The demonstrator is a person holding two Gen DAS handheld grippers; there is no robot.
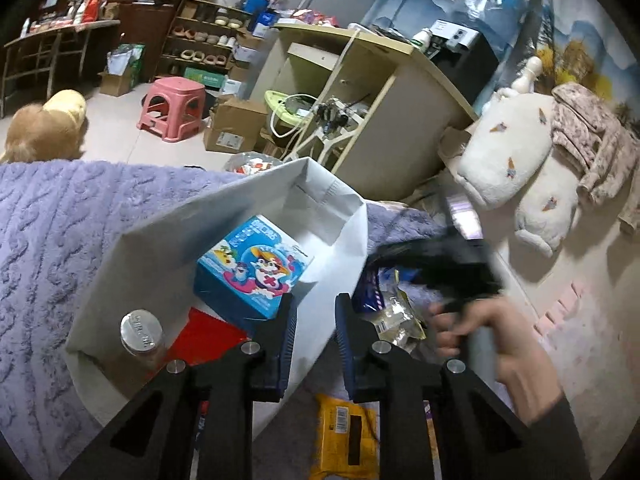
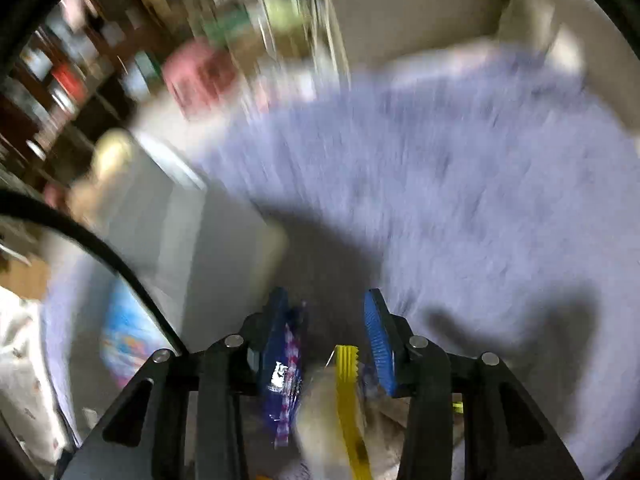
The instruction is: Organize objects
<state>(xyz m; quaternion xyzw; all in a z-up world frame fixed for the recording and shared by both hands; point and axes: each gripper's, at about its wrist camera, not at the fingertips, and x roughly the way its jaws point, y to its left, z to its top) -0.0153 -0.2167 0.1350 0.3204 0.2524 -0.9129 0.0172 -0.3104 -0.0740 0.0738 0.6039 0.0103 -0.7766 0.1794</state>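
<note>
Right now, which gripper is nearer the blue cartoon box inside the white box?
Left. The left gripper hovers at the white box's rim, just beside the blue box. The right gripper is off to the side over the snack packets.

White box [image 1: 152, 236] on purple blanket [image 1: 60, 216] — blue carton [image 1: 248, 272], jar [image 1: 141, 334] and red packet [image 1: 208, 336] inside, left gripper [image 1: 316, 320] over box's near wall, nothing between its fingers, yellow packet [image 1: 344, 440] below, right hand [image 1: 496, 340] blurred beside snack packets [image 1: 394, 304].
</note>
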